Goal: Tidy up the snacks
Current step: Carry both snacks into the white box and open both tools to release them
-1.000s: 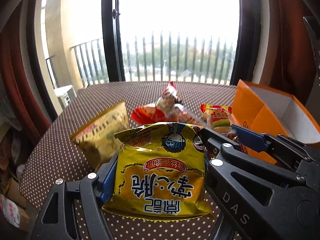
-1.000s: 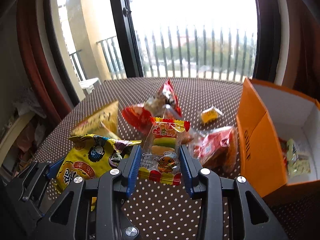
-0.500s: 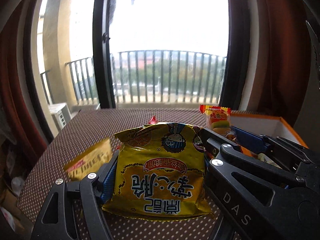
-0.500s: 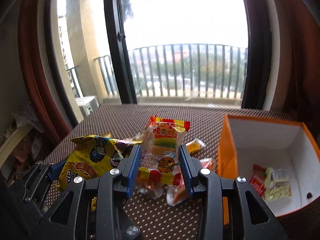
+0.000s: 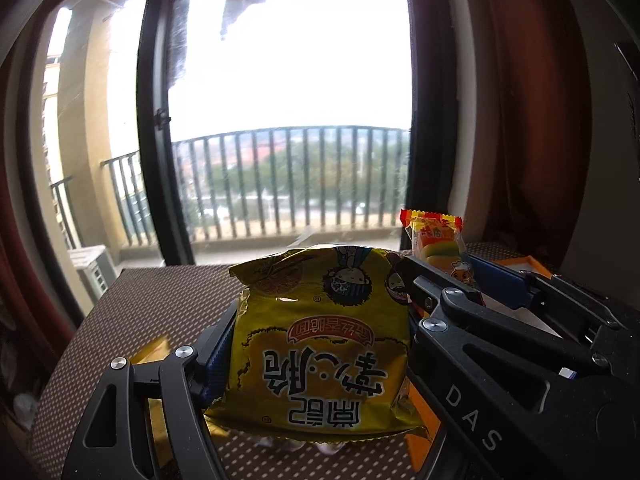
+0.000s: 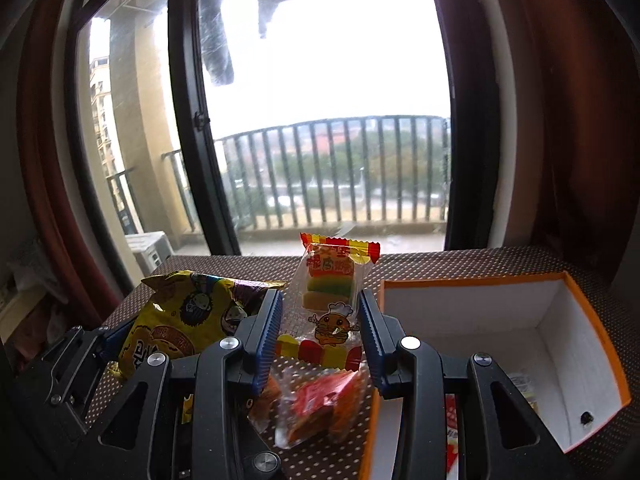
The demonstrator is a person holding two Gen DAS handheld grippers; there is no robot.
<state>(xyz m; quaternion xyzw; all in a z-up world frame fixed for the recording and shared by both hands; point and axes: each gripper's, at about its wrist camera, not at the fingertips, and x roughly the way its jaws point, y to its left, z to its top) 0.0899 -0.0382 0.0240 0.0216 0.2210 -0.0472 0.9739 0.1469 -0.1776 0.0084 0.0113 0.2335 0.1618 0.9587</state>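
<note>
Left gripper (image 5: 320, 344) level and raised, fingers pinched on a yellow snack bag (image 5: 324, 340), right gripper (image 6: 320, 332) just beside it, level, blue ridged fingers (image 6: 268, 332) clamped on a clear candy packet (image 6: 330, 300)

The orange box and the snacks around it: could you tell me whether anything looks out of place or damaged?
Nothing looks damaged. The orange box stands upright and open, with a few packets inside. The left gripper holds a yellow chip bag upside down; the right gripper holds a gummy packet. Loose red packets lie on the table beside the box.
</note>
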